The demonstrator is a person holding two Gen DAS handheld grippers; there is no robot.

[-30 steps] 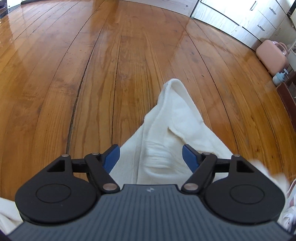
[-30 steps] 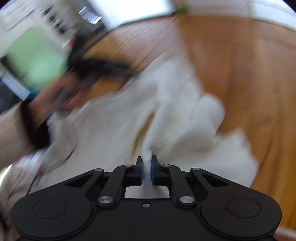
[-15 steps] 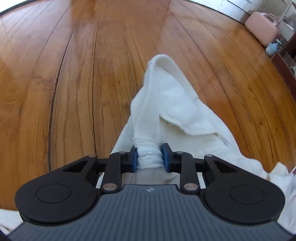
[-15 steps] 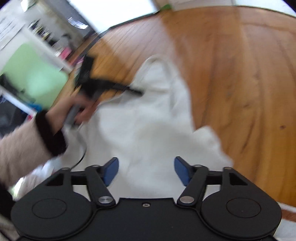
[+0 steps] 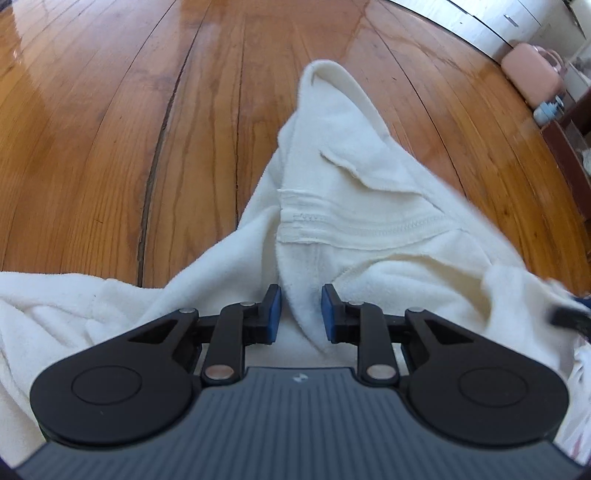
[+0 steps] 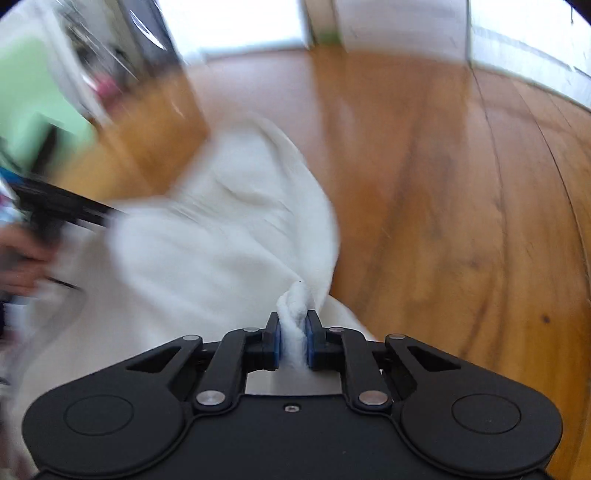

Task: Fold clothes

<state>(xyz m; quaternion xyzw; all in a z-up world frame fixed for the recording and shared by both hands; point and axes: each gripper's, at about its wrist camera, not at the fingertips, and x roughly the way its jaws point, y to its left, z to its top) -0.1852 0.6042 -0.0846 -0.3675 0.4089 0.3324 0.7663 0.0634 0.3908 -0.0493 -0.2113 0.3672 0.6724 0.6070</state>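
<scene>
A white fleece garment (image 5: 369,177) lies bunched on the wooden floor (image 5: 110,129), its stitched waistband showing just ahead of my left gripper (image 5: 301,314). That gripper is shut on a fold of the cloth below the waistband. In the right wrist view the same garment (image 6: 229,240) is blurred. My right gripper (image 6: 293,341) has its jaws closing, and its blue pads pinch a small bunch of the cloth's edge. The left gripper (image 6: 66,206) and the hand (image 6: 18,258) holding it show blurred at the left edge of that view.
A pink case (image 5: 532,74) and white cabinets (image 5: 480,22) stand at the far right, beside dark wooden furniture (image 5: 569,147). A green surface (image 6: 26,92) and cluttered shelves are at the left in the right wrist view. Bare floor stretches ahead of the garment.
My left gripper closed on the garment near its waistband and drew it along the floor. My right gripper let go of its fold, opened wide, then closed on a new bunch at the edge.
</scene>
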